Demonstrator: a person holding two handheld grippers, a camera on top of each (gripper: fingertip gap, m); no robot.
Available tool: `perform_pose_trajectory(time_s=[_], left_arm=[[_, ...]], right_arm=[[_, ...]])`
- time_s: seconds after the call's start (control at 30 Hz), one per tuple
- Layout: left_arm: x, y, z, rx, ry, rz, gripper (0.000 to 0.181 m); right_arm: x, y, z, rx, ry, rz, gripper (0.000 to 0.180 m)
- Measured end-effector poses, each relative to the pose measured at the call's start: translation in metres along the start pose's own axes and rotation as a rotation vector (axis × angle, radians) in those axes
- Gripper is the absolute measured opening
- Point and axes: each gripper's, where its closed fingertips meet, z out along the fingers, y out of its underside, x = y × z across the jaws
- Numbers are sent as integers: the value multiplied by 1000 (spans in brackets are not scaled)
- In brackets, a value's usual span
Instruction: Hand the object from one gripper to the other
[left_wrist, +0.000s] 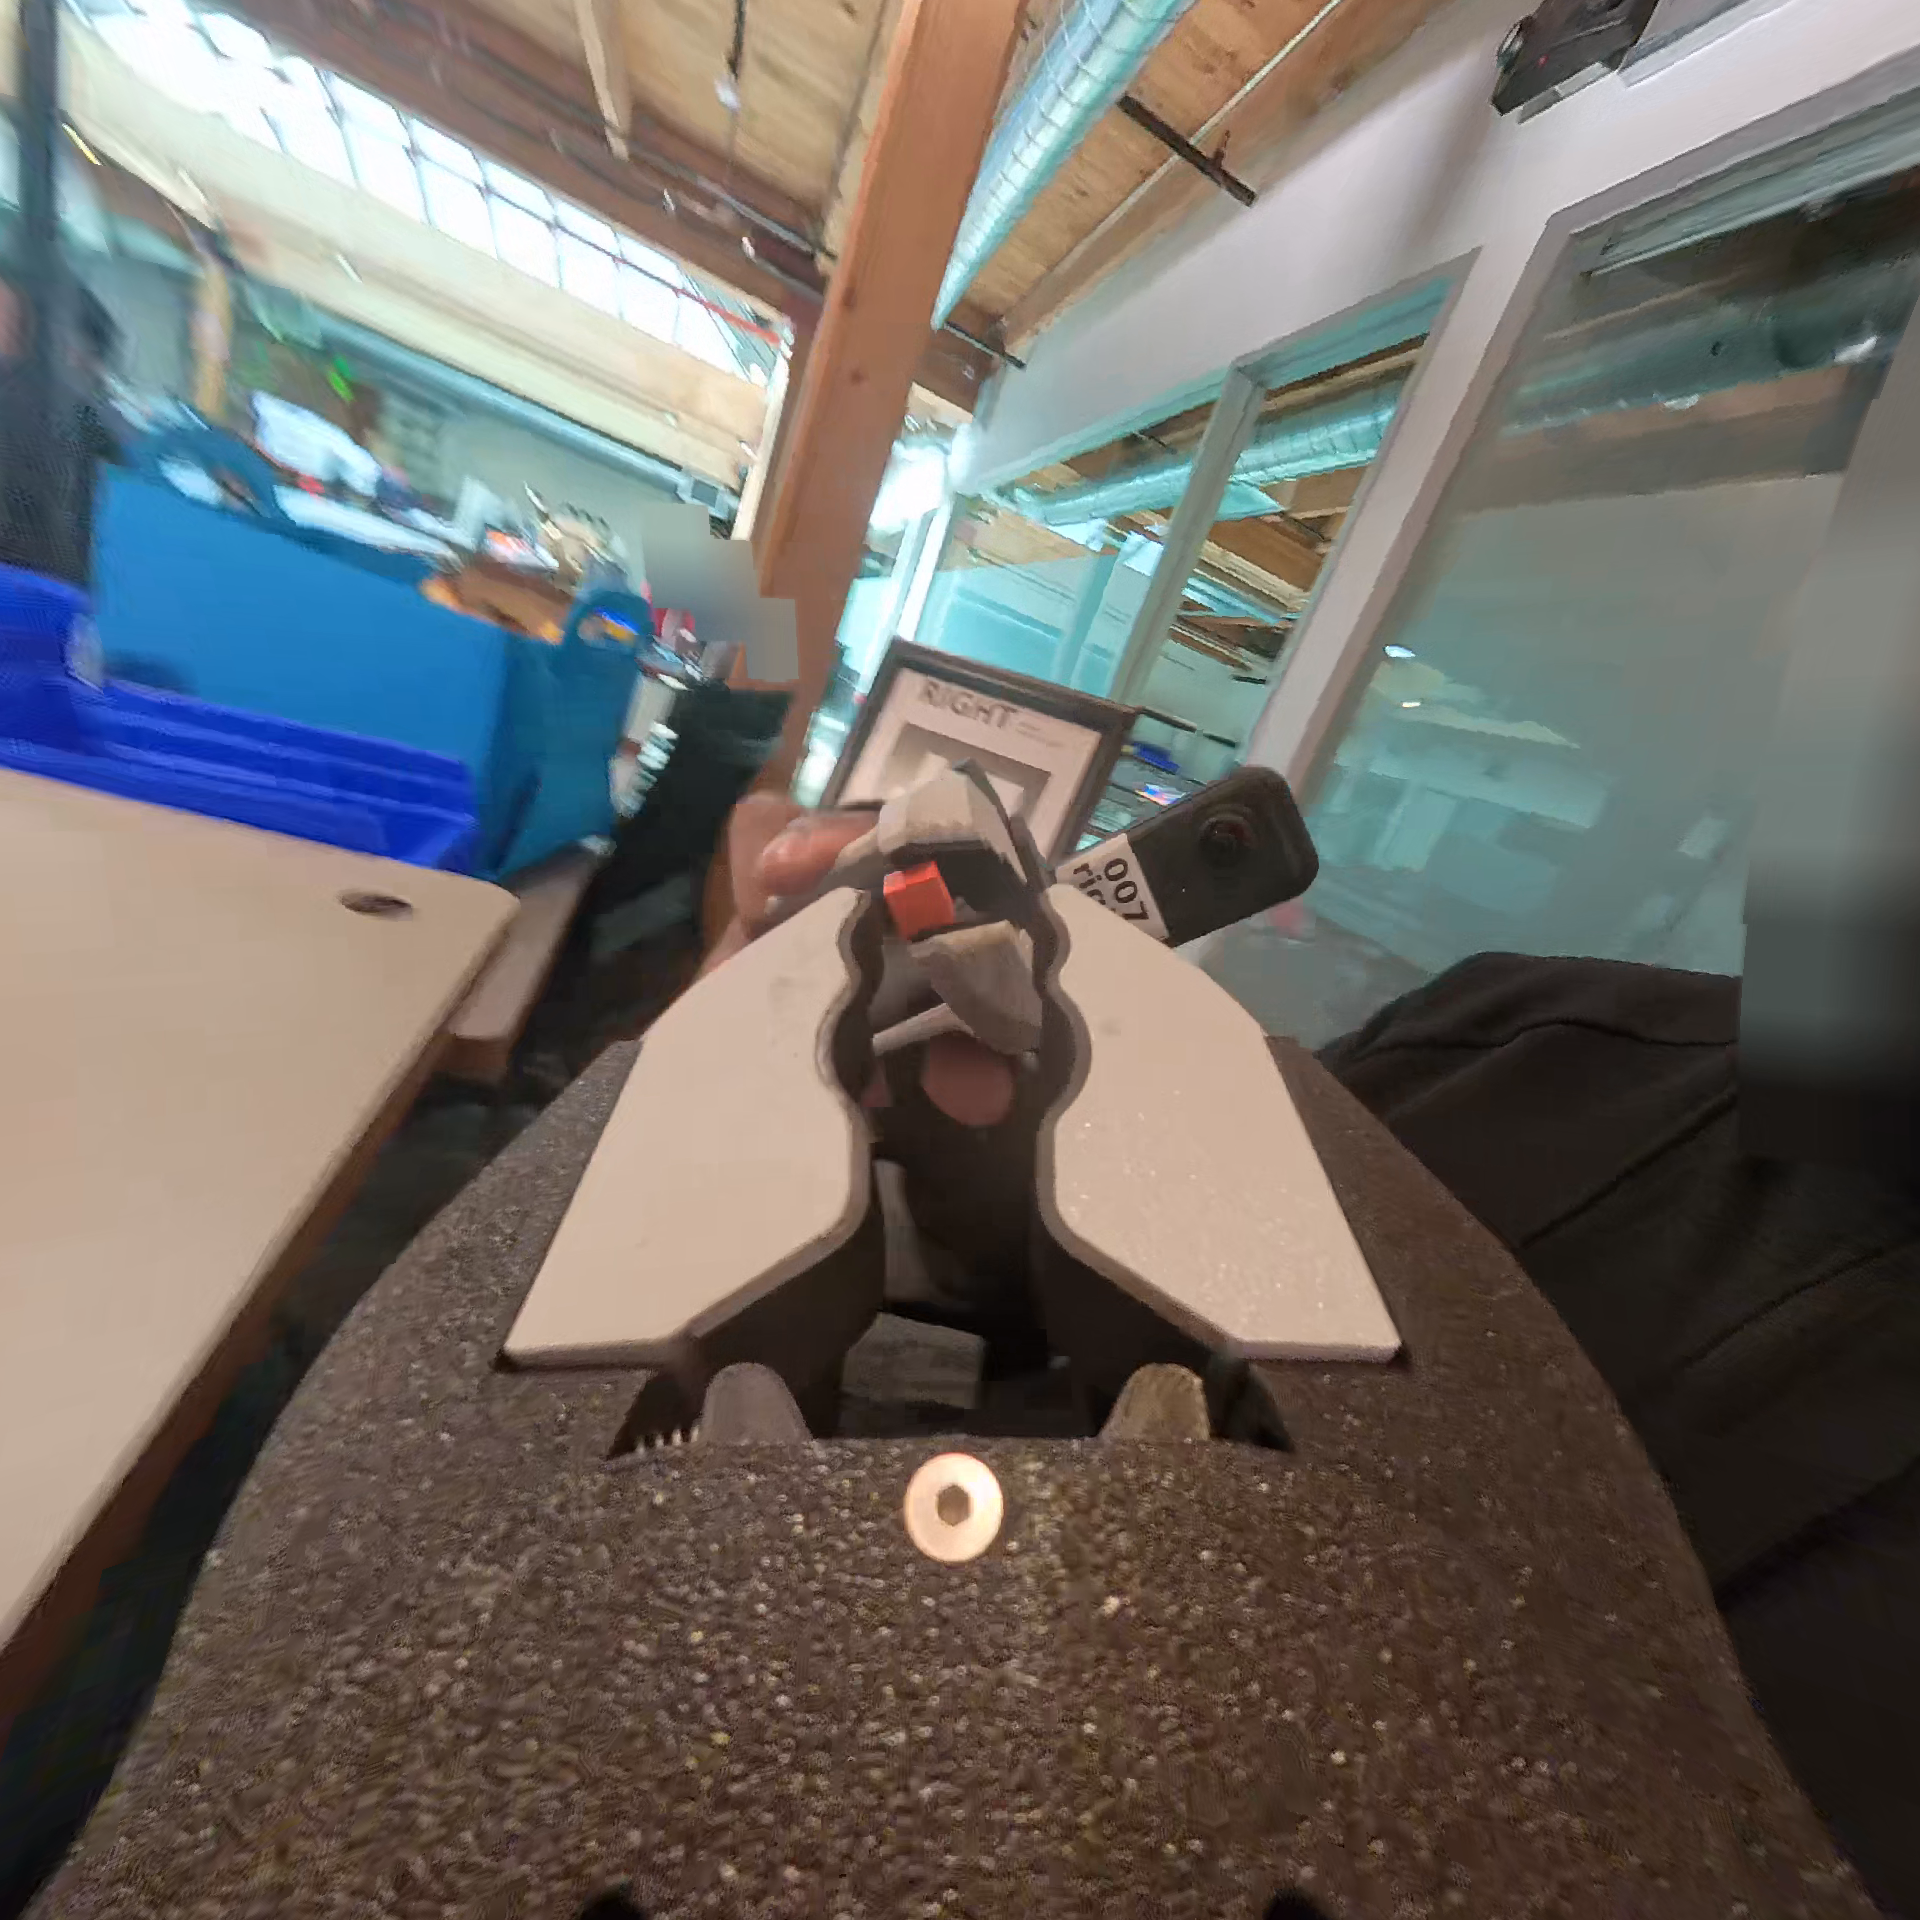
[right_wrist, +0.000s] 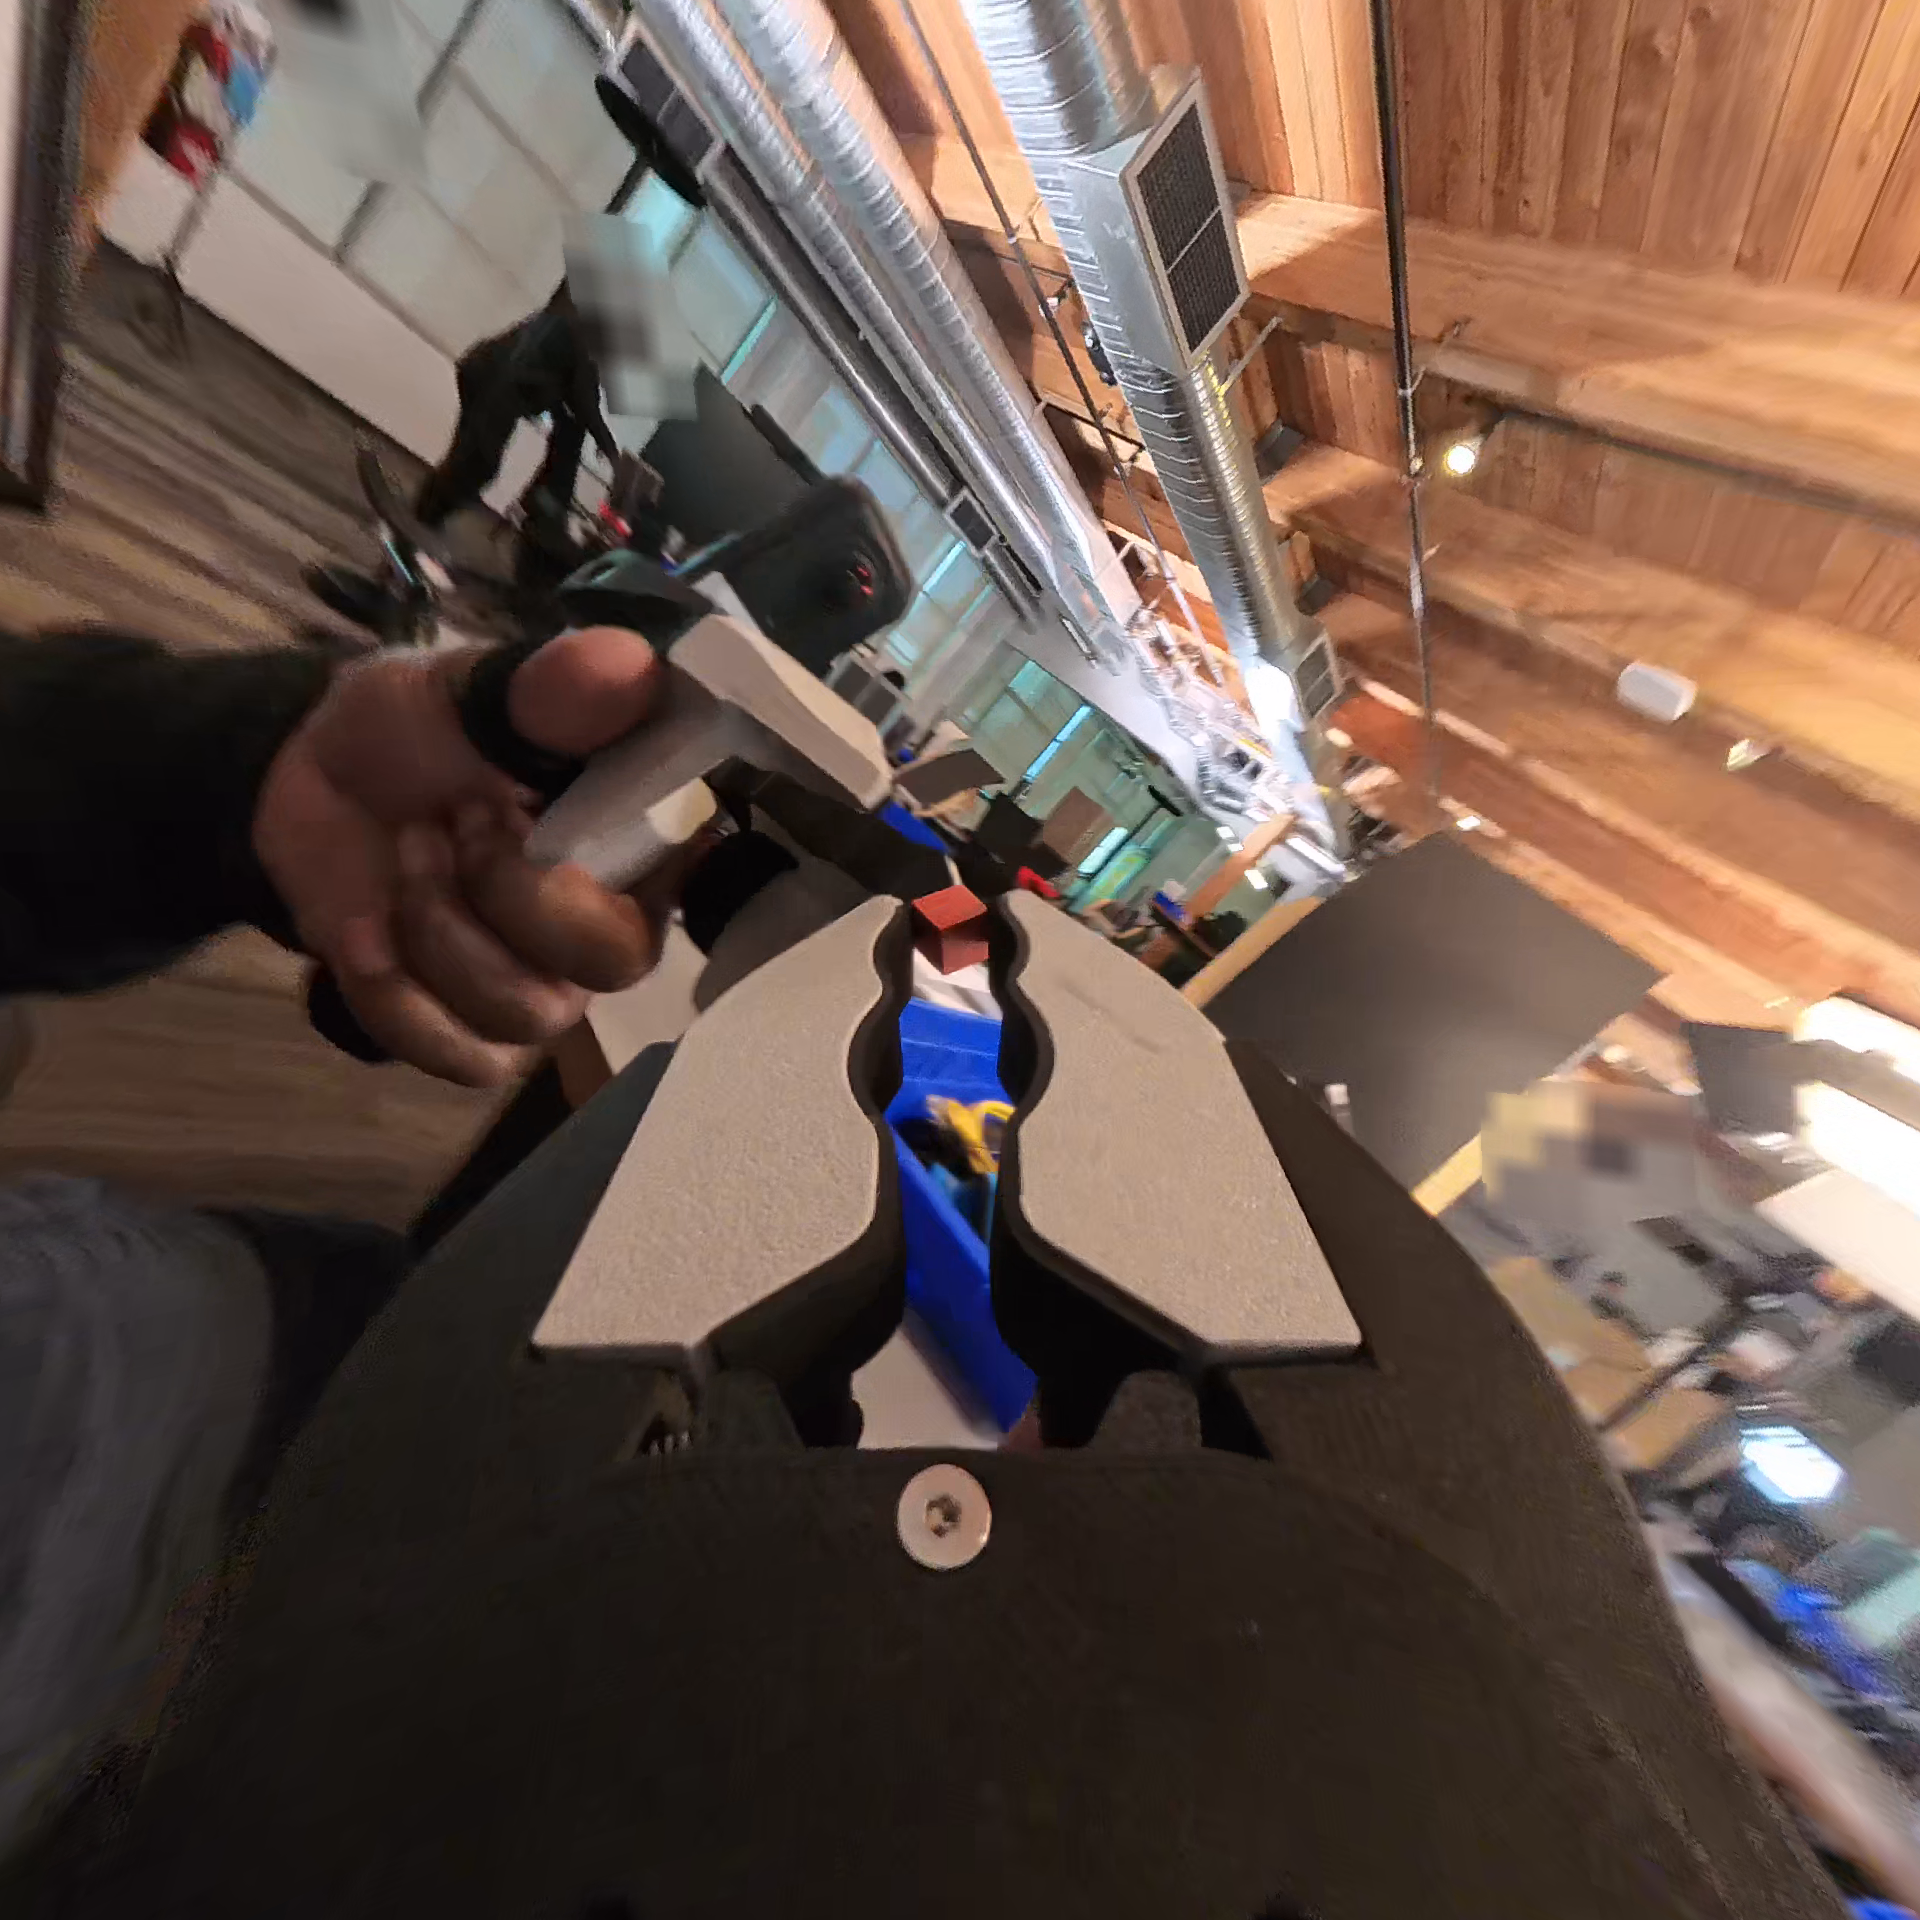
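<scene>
- Two grippers meet in mid-air, nose to nose, with a small red cube (right_wrist: 948, 927) at the point where their fingertips cross.
- Your right gripper (right_wrist: 951, 920) has its jaws nearly closed, and they appear to pinch the cube at the very tips.
- Your left gripper (left_wrist: 951, 935) has its jaws parted wider than the cube. The cube sits between its tips, but neither one seems to press on it.
- Judging by this, the hand-over is about midway: one gripper grips, the other only brackets. You cannot tell from these views which way the cube is travelling.
- What is left is for the left jaws either to close and take the cube, or to back away.
- Below the right gripper's fingers a blue bin (right_wrist: 961, 1278) shows, holding yellow and dark items too blurred to name.
- Beyond a pale table (left_wrist: 156, 1039) stand more blue bins (left_wrist: 208, 748) and a blue bag (left_wrist: 312, 613); what they hold is hidden.
</scene>
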Motion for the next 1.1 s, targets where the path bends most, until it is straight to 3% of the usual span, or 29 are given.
perform_pose_trajectory(time_s=[0.13, 0.3, 0.53, 0.7, 0.9, 1.1], left_arm=[[-7, -18, -22, 58, -232, 454, 40], [-11, -15, -42, -68, -508, 1010, 42], [11, -3, -47, -223, -653, 1512, 35], [19, 13, -50, -379, -656, 1642, 29], [23, 19, -55, -466, -698, 1675, 12], [18, 12, -62, -444, -780, 1493, 11]], right_arm=[[4, -4, 6, 63, -95, 344, 13], [-5, -6, 17, 80, -306, 776, 13], [-43, -15, 24, -2, -623, 979, 12], [-69, -22, 23, -53, -804, 996, 12], [-80, -27, 23, -50, -905, 983, 13], [-71, -24, 32, 50, -795, 794, 19]])
